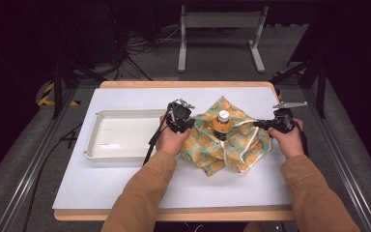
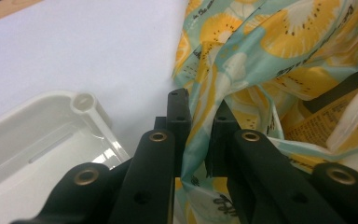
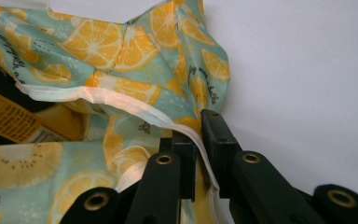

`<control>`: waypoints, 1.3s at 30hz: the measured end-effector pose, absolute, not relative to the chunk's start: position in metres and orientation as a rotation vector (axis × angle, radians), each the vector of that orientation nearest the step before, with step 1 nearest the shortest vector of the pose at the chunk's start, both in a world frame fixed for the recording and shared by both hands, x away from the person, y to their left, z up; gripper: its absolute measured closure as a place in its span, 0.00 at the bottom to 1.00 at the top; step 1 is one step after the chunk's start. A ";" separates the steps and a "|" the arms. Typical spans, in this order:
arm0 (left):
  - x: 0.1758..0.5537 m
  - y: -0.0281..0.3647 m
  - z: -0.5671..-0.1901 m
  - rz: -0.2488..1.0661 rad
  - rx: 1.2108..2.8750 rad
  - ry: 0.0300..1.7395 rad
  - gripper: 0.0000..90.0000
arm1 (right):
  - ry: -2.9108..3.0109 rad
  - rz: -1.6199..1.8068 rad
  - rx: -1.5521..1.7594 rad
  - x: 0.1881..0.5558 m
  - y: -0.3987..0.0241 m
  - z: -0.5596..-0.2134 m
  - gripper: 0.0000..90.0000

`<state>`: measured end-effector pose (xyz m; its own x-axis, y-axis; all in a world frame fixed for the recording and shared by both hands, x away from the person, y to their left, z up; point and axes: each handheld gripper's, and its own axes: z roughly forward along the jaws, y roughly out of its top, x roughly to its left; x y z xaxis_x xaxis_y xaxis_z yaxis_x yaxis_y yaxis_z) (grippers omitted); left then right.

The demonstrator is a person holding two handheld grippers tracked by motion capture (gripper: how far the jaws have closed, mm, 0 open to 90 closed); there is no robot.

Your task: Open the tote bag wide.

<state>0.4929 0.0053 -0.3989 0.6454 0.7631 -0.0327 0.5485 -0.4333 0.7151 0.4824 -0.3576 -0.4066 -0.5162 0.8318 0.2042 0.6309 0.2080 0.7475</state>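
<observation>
Left gripper (image 1: pixel 189 123) and right gripper (image 1: pixel 260 124) – jaws clamped on the lemon-print turquoise fabric bag (image 1: pixel 207 145). An orange bottle (image 1: pixel 221 124) stands inside.

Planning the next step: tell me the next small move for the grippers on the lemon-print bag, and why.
Probably lower both sides of the teal lemon-print cloth bag. The left gripper and right gripper each pinch its rim, and the orange bottle with a white cap stands upright, half exposed, on the white table.

Bottle (image 1: pixel 221 126) body hidden inside lemon-print bag (image 1: pixel 207 150); label text too small to read.
</observation>
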 end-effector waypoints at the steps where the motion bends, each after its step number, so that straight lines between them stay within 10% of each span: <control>1: 0.493 0.005 -0.399 0.388 2.155 1.016 0.92 | 2.243 1.195 1.394 0.482 -0.358 -0.408 0.94; 39: 0.491 0.004 -0.403 0.383 2.162 1.020 0.92 | 2.209 1.468 1.106 0.404 -0.350 -0.354 0.42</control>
